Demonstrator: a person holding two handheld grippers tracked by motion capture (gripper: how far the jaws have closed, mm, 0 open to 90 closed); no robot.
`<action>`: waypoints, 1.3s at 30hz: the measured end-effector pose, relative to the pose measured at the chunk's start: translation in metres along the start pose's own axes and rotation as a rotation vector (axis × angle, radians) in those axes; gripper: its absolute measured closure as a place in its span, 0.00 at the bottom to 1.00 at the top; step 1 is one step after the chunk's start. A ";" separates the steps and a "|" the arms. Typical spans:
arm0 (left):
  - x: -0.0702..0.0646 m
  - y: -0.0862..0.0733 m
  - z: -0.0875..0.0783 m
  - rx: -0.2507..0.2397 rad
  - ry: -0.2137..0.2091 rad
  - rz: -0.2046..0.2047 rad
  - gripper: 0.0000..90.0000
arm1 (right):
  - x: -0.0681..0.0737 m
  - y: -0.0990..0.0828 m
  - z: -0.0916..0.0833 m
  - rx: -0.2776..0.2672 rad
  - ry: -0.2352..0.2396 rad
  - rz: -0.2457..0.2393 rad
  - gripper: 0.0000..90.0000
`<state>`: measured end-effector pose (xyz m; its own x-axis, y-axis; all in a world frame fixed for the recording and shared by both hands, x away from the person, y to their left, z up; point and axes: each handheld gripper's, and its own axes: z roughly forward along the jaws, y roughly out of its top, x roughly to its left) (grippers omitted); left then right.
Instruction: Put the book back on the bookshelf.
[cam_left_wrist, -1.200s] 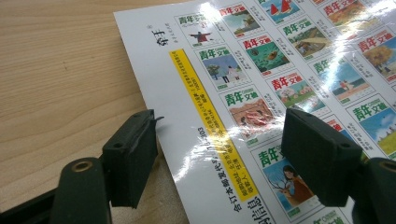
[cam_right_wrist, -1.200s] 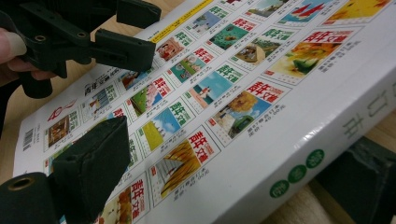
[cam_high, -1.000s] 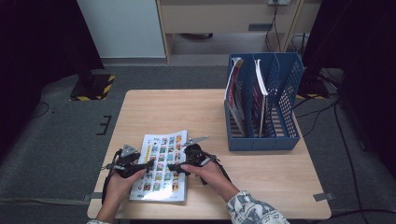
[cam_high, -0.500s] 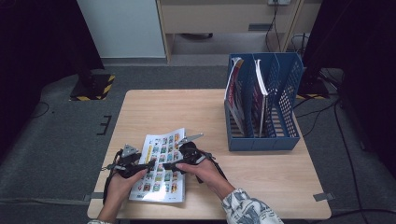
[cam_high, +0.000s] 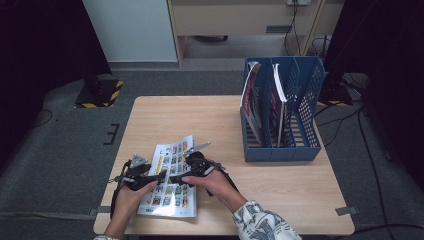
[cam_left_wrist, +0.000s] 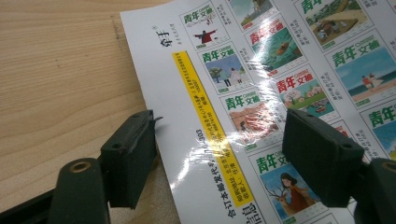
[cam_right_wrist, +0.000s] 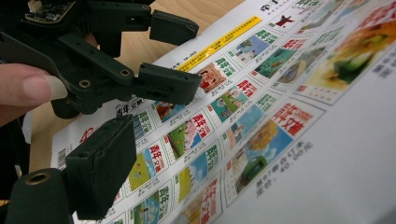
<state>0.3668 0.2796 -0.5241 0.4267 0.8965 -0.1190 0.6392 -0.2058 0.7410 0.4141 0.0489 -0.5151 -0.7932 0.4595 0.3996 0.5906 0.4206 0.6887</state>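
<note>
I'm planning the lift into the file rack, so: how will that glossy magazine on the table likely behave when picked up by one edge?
The magazine looks thin, so it will probably sag and flop. Its cover shows bright glare, so it may slip between hard pads. It lies flat on the table, and getting a jaw under its edge looks tricky.

High view sits above my side of the table (cam_high: 280, 165), facing forward and down, far enough to take in the whole top, the blue file rack (cam_high: 282, 112) and floor beyond. My left gripper (cam_left_wrist: 219, 154) view rides low, looking along its jaws, very near the magazine (cam_left_wrist: 280, 84) cover and bare wood. My right gripper (cam_right_wrist: 100, 165) view skims the same magazine (cam_right_wrist: 261, 121) close up and catches my left gripper (cam_right_wrist: 116, 51), so all three share that cover.
</note>
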 end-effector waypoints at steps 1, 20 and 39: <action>0.000 0.000 0.000 -0.002 0.000 -0.001 0.28 | -0.001 0.000 0.001 -0.002 0.003 0.005 0.15; -0.003 0.002 0.000 0.011 0.017 -0.009 0.29 | -0.012 0.002 -0.008 0.023 -0.015 0.072 0.45; -0.012 0.005 0.003 0.003 -0.008 0.000 0.32 | -0.020 0.011 -0.033 -0.047 -0.106 0.032 0.73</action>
<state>0.3668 0.2667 -0.5213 0.4318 0.8935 -0.1236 0.6409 -0.2075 0.7390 0.4313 0.0181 -0.4957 -0.7526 0.5533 0.3570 0.6055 0.3685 0.7054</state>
